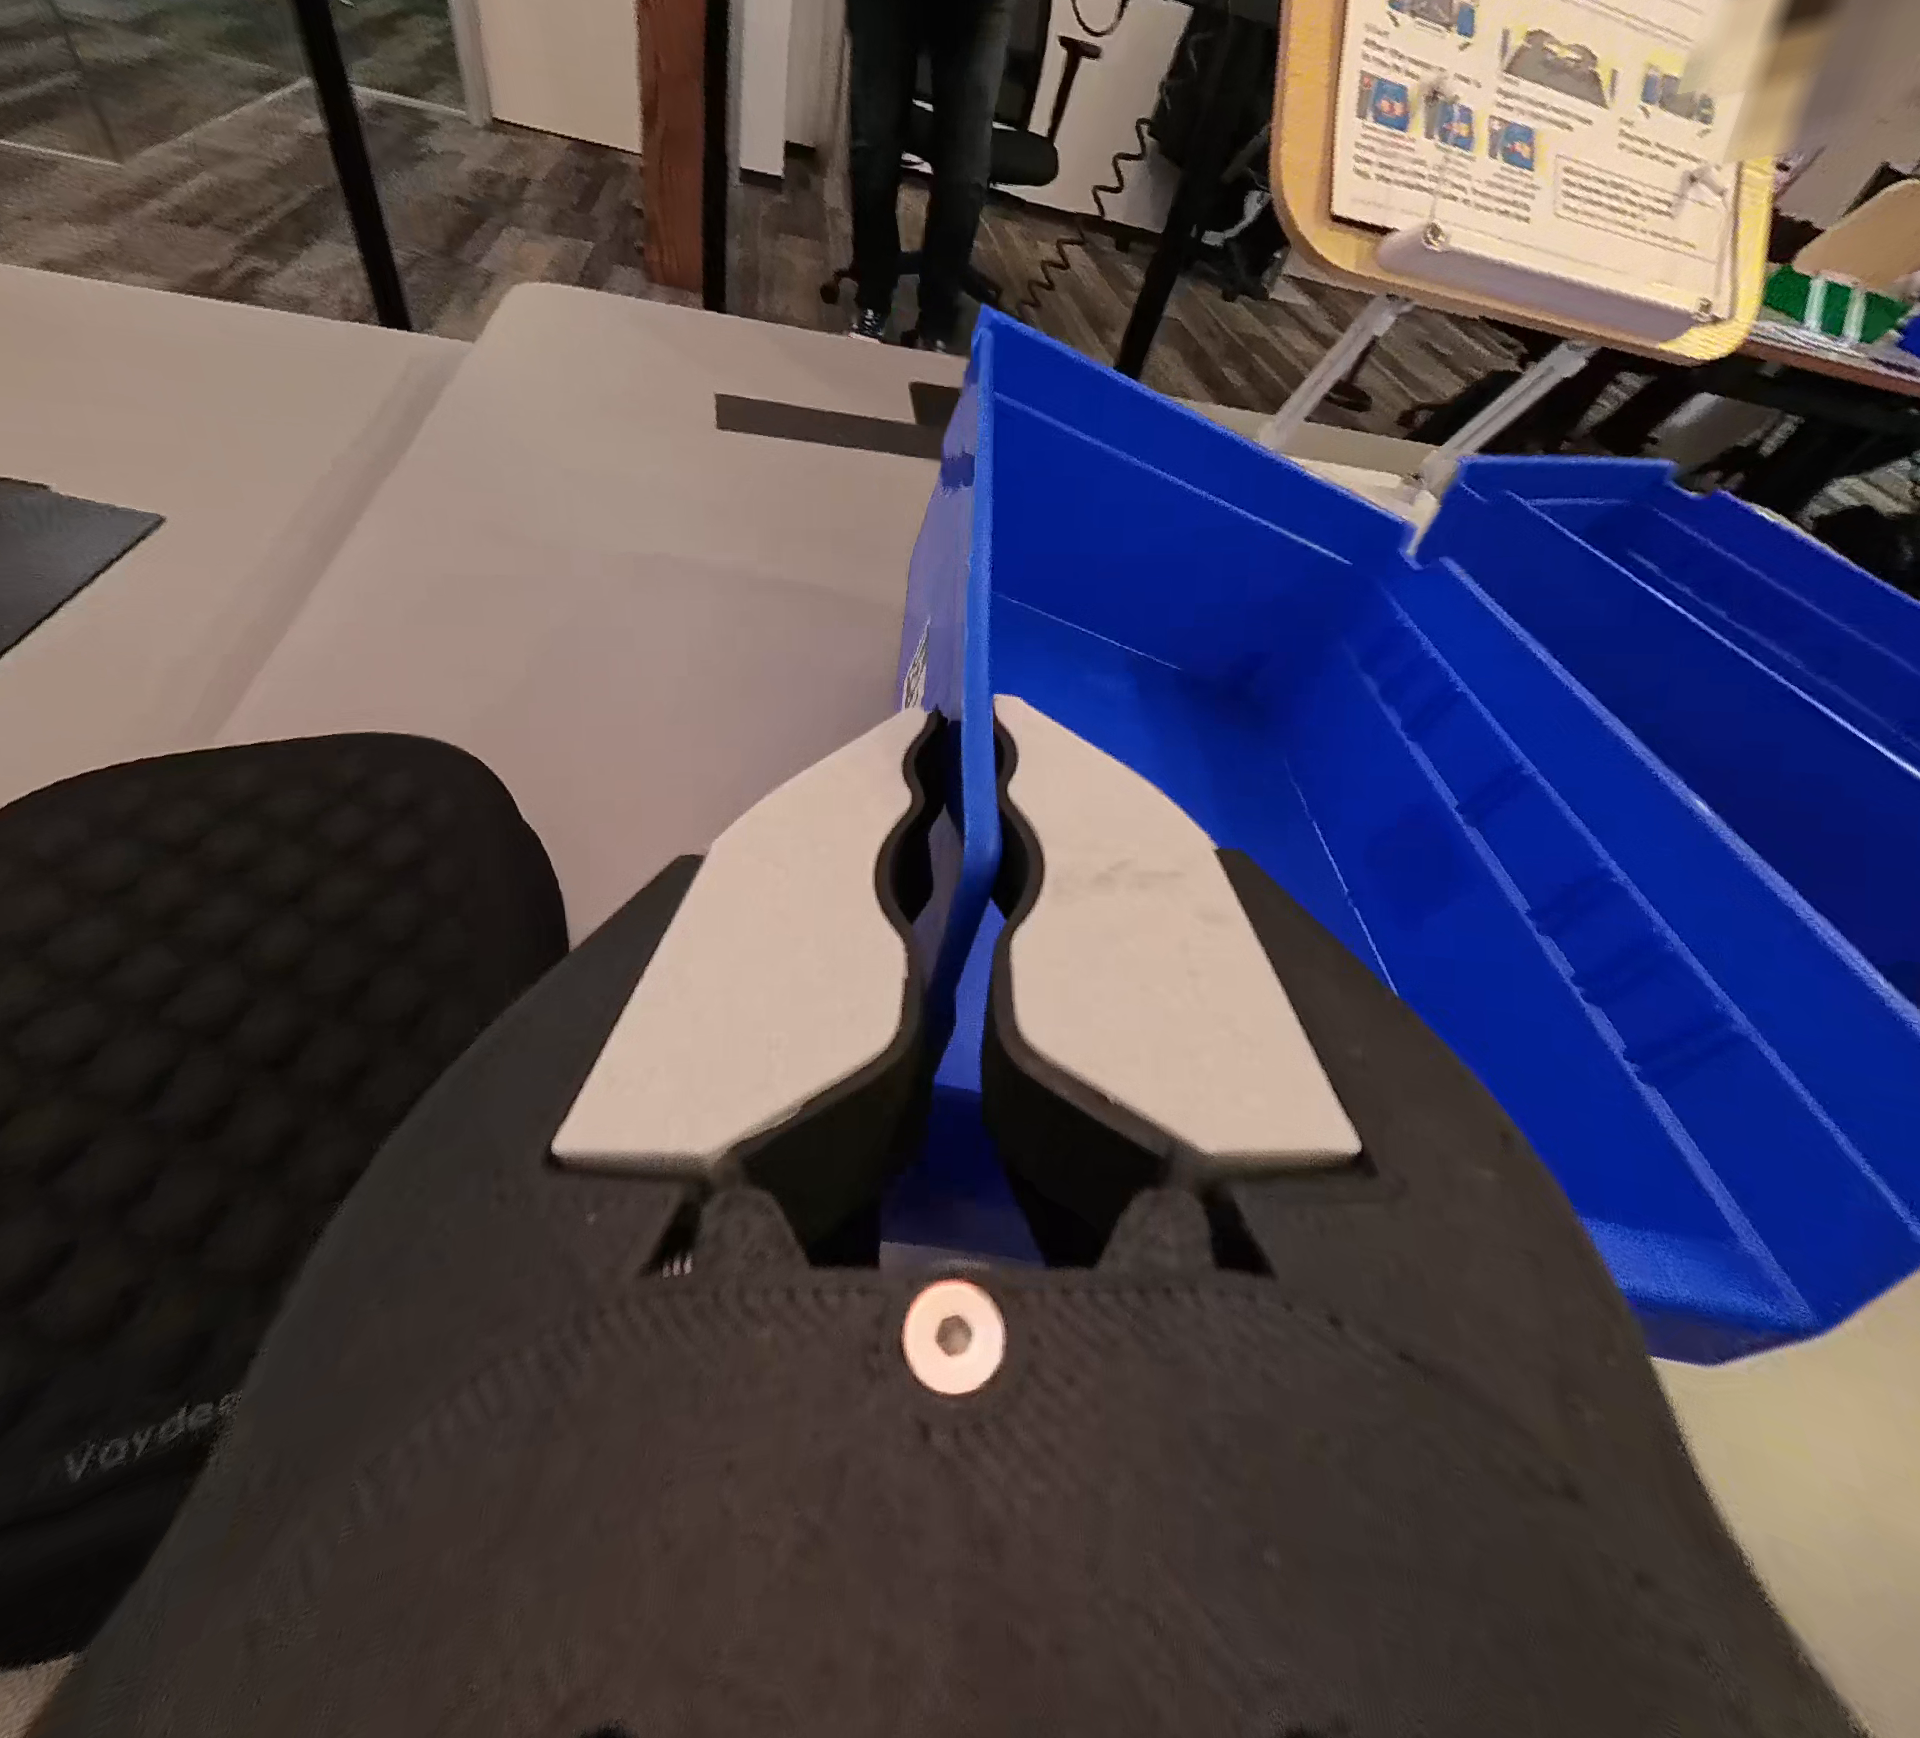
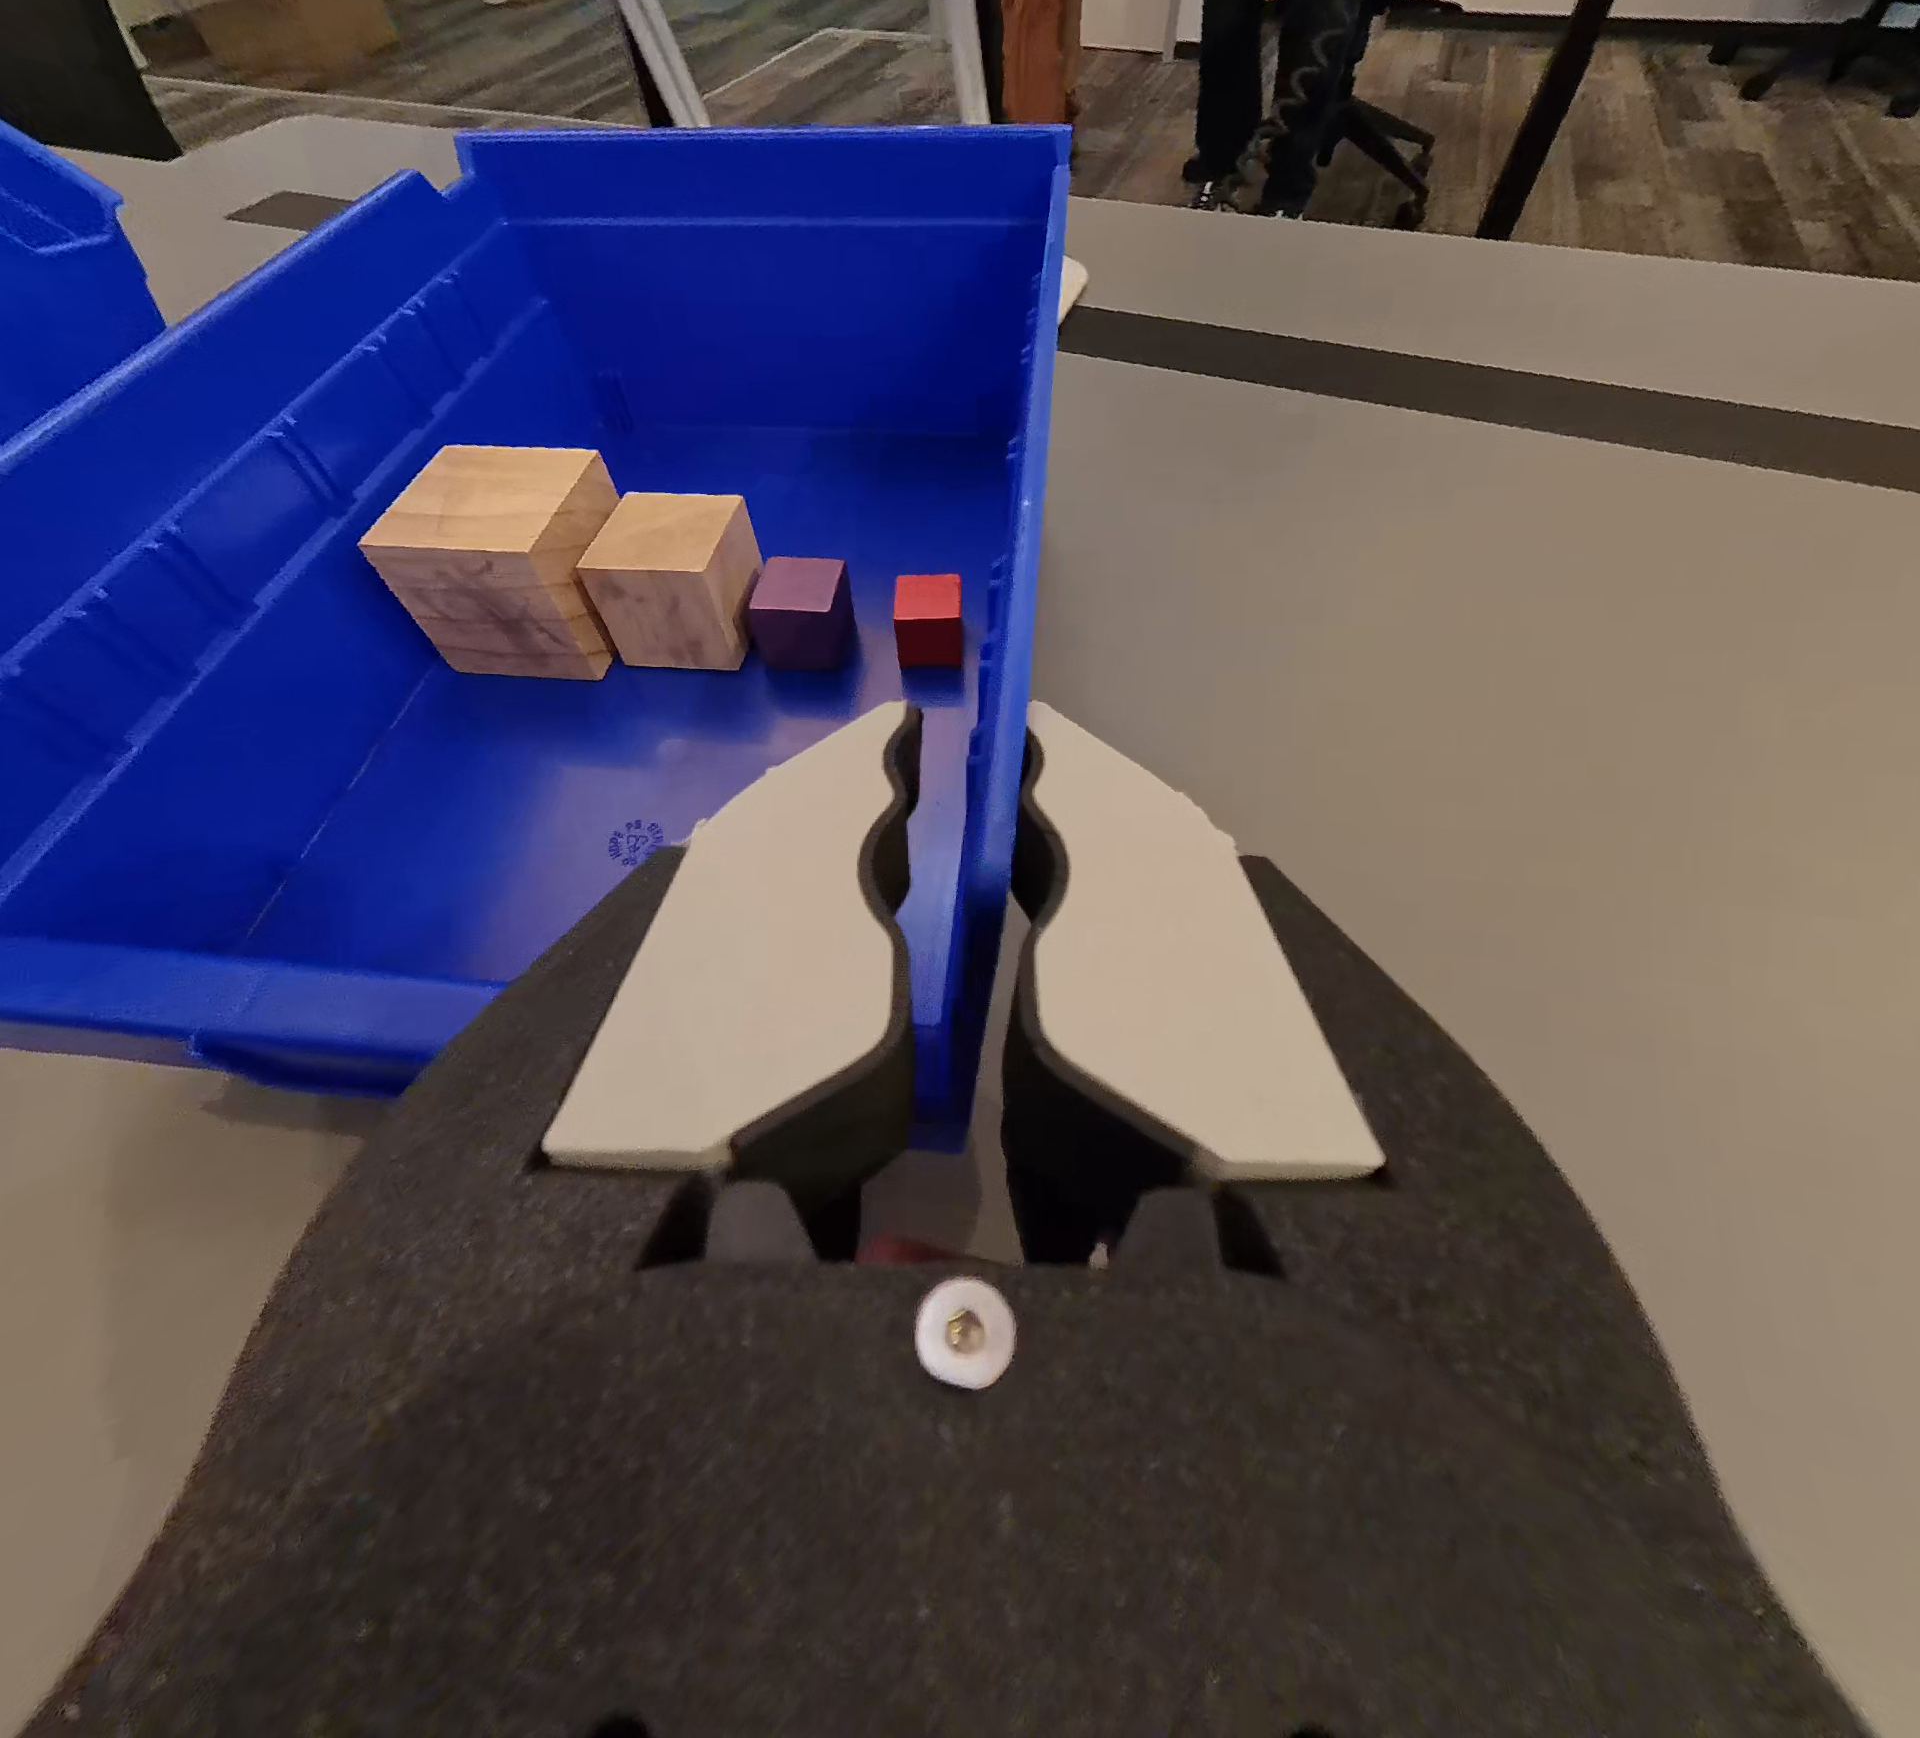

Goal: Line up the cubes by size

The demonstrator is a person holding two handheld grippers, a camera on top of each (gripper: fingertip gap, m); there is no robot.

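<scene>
1. Right wrist view only: four cubes (image 2: 665,576) rowed large to small inside blue bin (image 2: 727,286), 11 o'clock of right gripper (image 2: 966,732), which straddles the bin wall; grip uncertain.
2. Left wrist view only: left gripper (image 1: 961,732) clenched on a bin wall (image 1: 982,597); second bin (image 1: 1714,566) at 2 o'clock.

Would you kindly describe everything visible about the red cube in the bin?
The red cube is the smallest of four, painted matte red with sharp edges. It sits flat on the floor of the blue bin, at the right end of the row, apart from the purple cube and close to the bin's right wall. No gripper touches it.
</scene>
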